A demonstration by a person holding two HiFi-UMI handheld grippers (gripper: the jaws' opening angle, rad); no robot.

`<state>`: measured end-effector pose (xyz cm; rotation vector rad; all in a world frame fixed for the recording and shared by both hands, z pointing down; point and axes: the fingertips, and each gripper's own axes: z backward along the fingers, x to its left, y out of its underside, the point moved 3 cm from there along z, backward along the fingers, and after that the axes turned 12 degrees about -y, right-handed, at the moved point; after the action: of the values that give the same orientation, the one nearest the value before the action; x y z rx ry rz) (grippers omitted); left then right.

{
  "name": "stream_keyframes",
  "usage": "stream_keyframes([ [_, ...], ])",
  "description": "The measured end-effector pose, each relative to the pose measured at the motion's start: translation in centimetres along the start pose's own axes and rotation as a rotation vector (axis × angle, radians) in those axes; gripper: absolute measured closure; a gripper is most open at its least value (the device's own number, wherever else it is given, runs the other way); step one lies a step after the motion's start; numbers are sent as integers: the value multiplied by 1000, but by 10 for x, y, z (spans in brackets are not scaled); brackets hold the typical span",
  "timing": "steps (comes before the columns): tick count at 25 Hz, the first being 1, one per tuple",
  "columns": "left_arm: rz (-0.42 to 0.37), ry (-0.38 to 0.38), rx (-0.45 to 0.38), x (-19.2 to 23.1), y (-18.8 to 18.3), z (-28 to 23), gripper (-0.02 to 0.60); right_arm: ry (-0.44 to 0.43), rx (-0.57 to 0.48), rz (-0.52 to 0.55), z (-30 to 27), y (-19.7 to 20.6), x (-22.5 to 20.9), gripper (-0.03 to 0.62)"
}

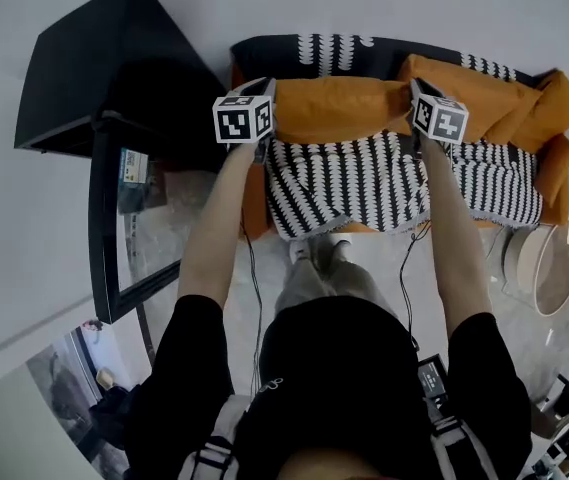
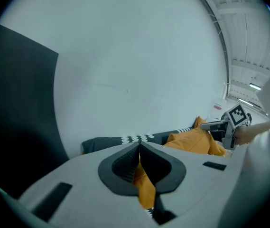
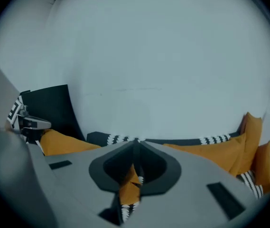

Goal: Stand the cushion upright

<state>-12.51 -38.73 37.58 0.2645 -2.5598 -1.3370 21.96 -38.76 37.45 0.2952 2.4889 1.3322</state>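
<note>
The cushion [image 1: 339, 108] is orange along its top, and a black-and-white patterned face [image 1: 349, 183] hangs below toward me. It is held up in front of the sofa [image 1: 294, 53] by its two upper corners. My left gripper [image 1: 262, 146] is shut on the left corner, with orange fabric [image 2: 144, 186] pinched between its jaws. My right gripper [image 1: 419, 140] is shut on the right corner, where orange cloth with a patterned trim [image 3: 127, 191] shows between the jaws. Each gripper view shows the other gripper across the cushion: the right gripper [image 2: 234, 120] and the left gripper [image 3: 23, 120].
More orange cushions [image 1: 539, 108] lie at the sofa's right end against a white wall [image 2: 135, 56]. A black cabinet [image 1: 94, 68] and a glass-topped table [image 1: 129, 218] stand to the left. A round stool [image 1: 549, 268] sits at the right. My legs are close to the sofa's front.
</note>
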Motion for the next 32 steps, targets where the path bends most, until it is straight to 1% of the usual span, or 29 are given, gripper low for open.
stream_keyframes([
  [2,-5,-6,-6,6,-11,-10,571,21,-31,12,1,-21,1,571],
  [4,-9,-15,-15,14,-20,-18,571,-6,-72,17,4,-33,9,571],
  [6,4,-5,-14,18,-26,-26,571,-33,-86,20,9,-31,22,571],
  [8,39,13,-21,18,-32,-29,571,-61,-95,13,15,-27,38,571],
  [9,61,22,-38,17,-36,-27,571,-81,-107,9,19,-27,47,571],
  [12,102,48,-124,2,-49,-8,571,-161,-168,4,35,-32,73,572],
  [15,145,83,-212,-18,-54,29,571,-234,-242,-8,59,-35,96,572],
  [17,177,160,-283,-34,-59,61,572,-278,-279,17,74,-41,112,572],
  [18,179,210,-320,-44,-62,77,572,-299,-288,52,82,-45,123,572],
  [19,163,250,-350,-55,-65,94,572,-316,-296,95,90,-50,134,572],
  [21,93,283,-396,-76,-73,127,572,-335,-331,164,110,-62,156,572],
  [23,33,281,-441,-94,-82,163,572,-346,-375,204,133,-74,174,572],
  [26,-21,273,-518,-114,-104,215,572,-363,-438,253,167,-94,197,572],
  [28,-66,244,-575,-123,-120,243,572,-368,-508,279,190,-111,207,572],
  [29,-86,217,-602,-126,-125,256,572,-360,-545,299,203,-119,211,572],
  [30,-97,185,-627,-128,-128,267,572,-339,-578,326,215,-125,214,572],
  [32,-94,125,-672,-130,-131,287,572,-287,-628,379,235,-132,219,571],
])
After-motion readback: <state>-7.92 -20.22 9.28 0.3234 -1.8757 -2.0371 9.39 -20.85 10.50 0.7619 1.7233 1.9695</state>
